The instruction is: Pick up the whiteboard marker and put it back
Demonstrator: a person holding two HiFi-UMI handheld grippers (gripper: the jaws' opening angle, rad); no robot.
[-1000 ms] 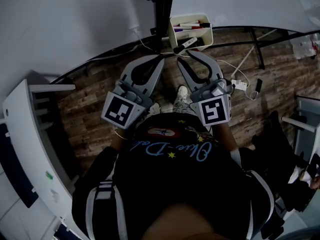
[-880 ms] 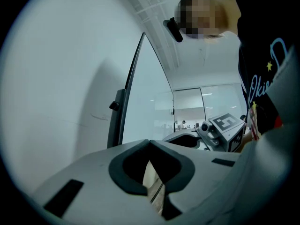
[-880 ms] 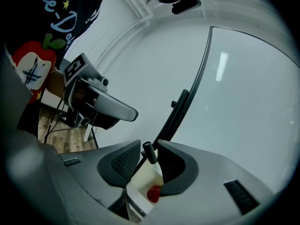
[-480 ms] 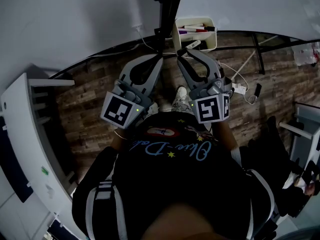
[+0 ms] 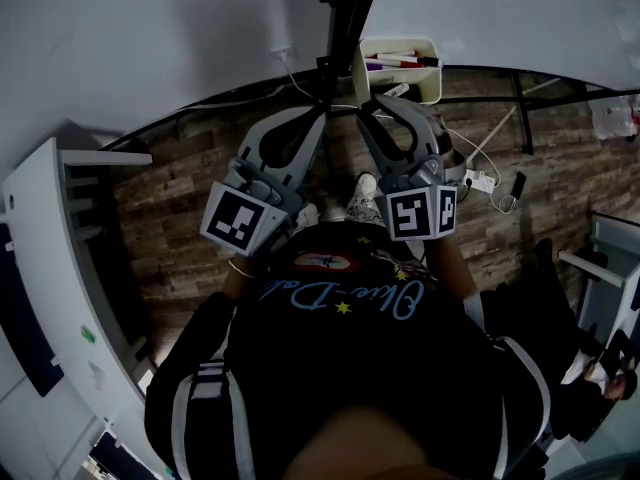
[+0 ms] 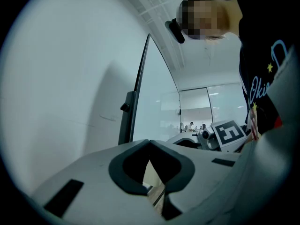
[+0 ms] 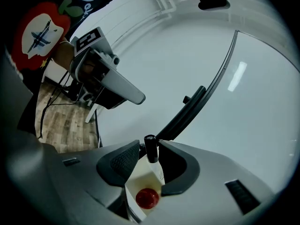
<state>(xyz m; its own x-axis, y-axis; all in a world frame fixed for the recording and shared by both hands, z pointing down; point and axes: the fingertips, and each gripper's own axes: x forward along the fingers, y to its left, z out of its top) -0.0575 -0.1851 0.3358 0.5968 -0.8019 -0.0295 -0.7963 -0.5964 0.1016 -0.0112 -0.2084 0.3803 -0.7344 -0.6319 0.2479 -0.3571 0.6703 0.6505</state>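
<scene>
a person in a dark shirt (image 5: 340, 368) stands over a wood-plank floor (image 5: 170, 208), holding one pair of tongs in each hand, both raised toward a whiteboard (image 5: 150, 38).

right tongs (image 7: 149, 145): closed on the whiteboard marker (image 7: 151, 151). its black cap stands up between the tips and its white barrel runs down across the opening of the white holder (image 7: 135, 184). a red cap (image 7: 147, 197) shows inside that holder. from the head view the marker lies just beside the holder's near wall, and further markers (image 5: 395, 61) lie across the holder's top.

left tongs (image 6: 150, 142): tips together, nothing between them, held well to the left of the holder and level with the right tongs. only floor shows through the gap behind the tips.

black upright (image 5: 347, 18) of the board stand: rises between the two pairs of tongs, just left of the holder.

white cable (image 5: 470, 153): trails over the floor to the person's right.
</scene>
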